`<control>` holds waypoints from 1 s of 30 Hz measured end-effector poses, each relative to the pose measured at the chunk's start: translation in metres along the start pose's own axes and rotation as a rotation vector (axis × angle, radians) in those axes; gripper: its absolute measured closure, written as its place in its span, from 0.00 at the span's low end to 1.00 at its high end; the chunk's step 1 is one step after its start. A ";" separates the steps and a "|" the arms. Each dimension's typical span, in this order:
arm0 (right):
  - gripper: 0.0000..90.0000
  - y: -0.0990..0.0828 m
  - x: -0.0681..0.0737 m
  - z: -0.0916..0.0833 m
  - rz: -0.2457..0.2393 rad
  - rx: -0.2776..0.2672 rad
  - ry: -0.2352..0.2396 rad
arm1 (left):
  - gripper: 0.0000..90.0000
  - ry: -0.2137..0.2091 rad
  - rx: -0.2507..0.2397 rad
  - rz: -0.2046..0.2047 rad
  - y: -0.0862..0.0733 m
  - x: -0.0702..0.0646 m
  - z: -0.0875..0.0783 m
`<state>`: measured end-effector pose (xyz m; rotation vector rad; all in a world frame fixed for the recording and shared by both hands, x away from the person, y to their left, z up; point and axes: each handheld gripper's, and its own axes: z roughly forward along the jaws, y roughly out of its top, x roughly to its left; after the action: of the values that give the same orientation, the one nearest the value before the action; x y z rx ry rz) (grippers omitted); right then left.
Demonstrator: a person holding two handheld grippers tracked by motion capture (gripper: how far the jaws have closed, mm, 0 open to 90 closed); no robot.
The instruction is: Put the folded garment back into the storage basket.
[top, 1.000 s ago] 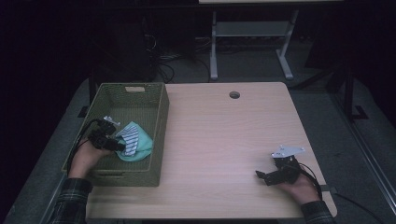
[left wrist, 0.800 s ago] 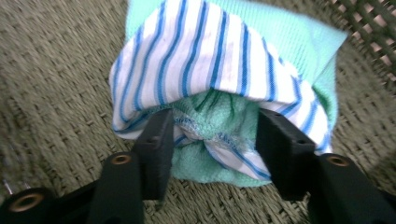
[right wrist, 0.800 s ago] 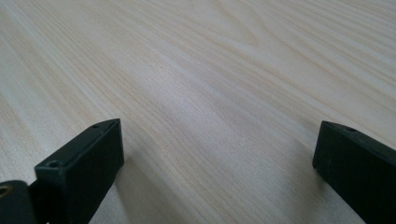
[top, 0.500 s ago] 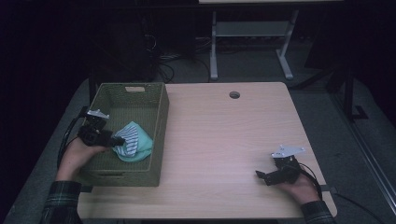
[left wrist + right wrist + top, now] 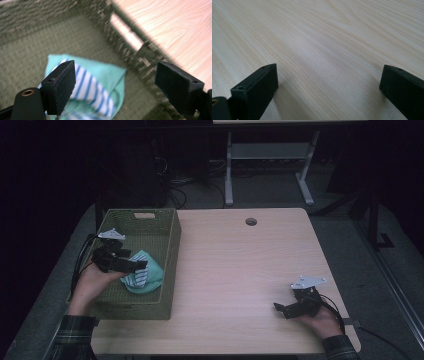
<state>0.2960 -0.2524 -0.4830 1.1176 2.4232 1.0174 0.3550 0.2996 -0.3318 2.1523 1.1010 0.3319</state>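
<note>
Right now your left gripper point(image 5: 134, 265) hangs over the green woven basket point(image 5: 170, 245) at the table's point(image 5: 240, 270) left edge; its jaws have just been opening, they stand wide w/ nothing between the pads, and the folded mint cloth w/ blue stripes point(image 5: 145, 276) lies loose on the basket floor under them, toward the wall next to the tabletop. Over by the near right corner, your right gripper point(image 5: 280, 308) sits low on bare wood, jaws apart, nothing in them.

left claw point(image 5: 141, 265) opened, released cloth point(image 5: 145, 277), lifted clear
</note>
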 end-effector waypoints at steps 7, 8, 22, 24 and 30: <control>0.02 0.000 0.000 0.000 0.000 0.000 0.000 | 0.18 -0.036 -0.056 0.032 0.018 -0.033 0.009; 0.02 0.000 0.000 0.000 0.000 0.000 0.000 | 0.18 -0.043 -0.060 0.043 0.021 -0.038 0.012; 0.02 0.000 0.000 0.000 0.002 0.001 0.002 | 0.18 -0.142 -0.079 0.128 0.041 -0.108 0.060; 0.02 0.000 0.000 0.000 0.002 0.001 0.002 | 0.18 -0.145 -0.089 0.132 0.042 -0.117 0.068; 0.02 0.000 0.000 0.000 0.003 0.001 0.002 | 0.17 -0.165 -0.105 0.158 0.038 -0.146 0.095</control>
<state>0.2959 -0.2522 -0.4830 1.1210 2.4247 1.0182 0.3378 0.1251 -0.3638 2.1349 0.8065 0.2717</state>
